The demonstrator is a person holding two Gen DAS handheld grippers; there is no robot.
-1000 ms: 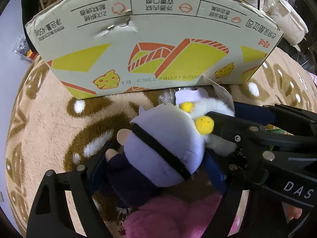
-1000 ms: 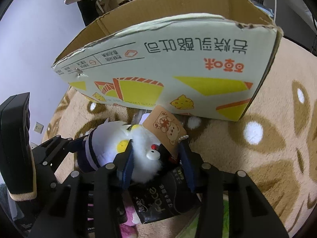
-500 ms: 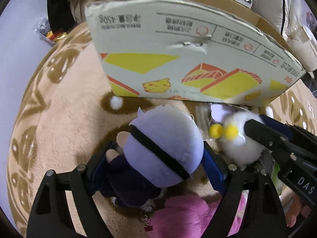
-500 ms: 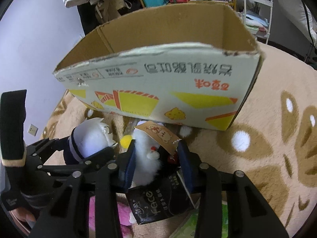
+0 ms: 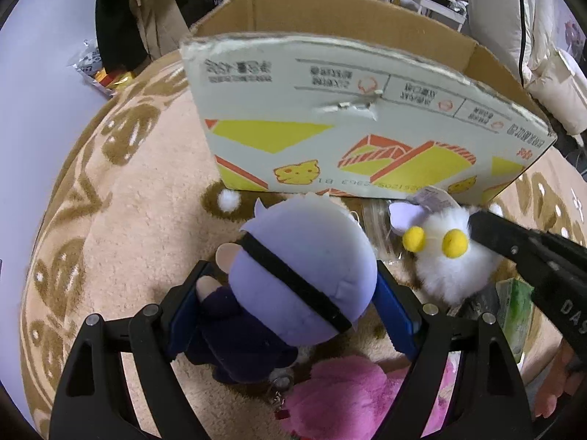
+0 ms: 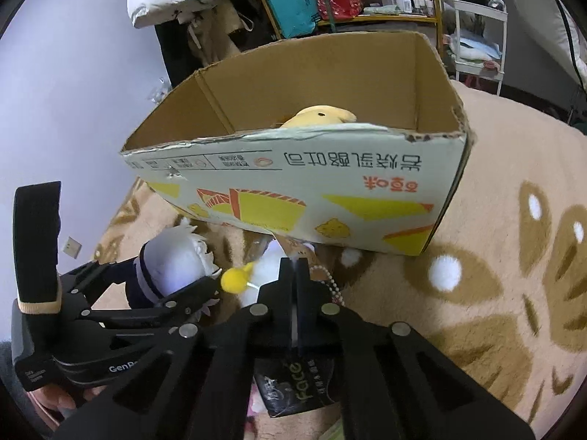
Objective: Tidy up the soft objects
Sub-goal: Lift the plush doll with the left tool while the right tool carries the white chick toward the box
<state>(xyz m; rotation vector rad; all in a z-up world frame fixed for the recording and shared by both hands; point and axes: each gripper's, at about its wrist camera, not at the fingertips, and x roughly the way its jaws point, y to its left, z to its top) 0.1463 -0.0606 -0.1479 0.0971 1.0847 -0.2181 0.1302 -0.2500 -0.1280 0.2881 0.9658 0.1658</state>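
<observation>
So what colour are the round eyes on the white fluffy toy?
Yellow eyes on the white fluffy toy; clearest in the left wrist view.

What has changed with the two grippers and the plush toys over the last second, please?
The right gripper has closed on the fluffy white plush with yellow pom-poms, and the two toys have drawn apart. Both cameras have risen, revealing a yellow plush inside the cardboard box. The left gripper still clamps the lavender-headed doll.
</observation>
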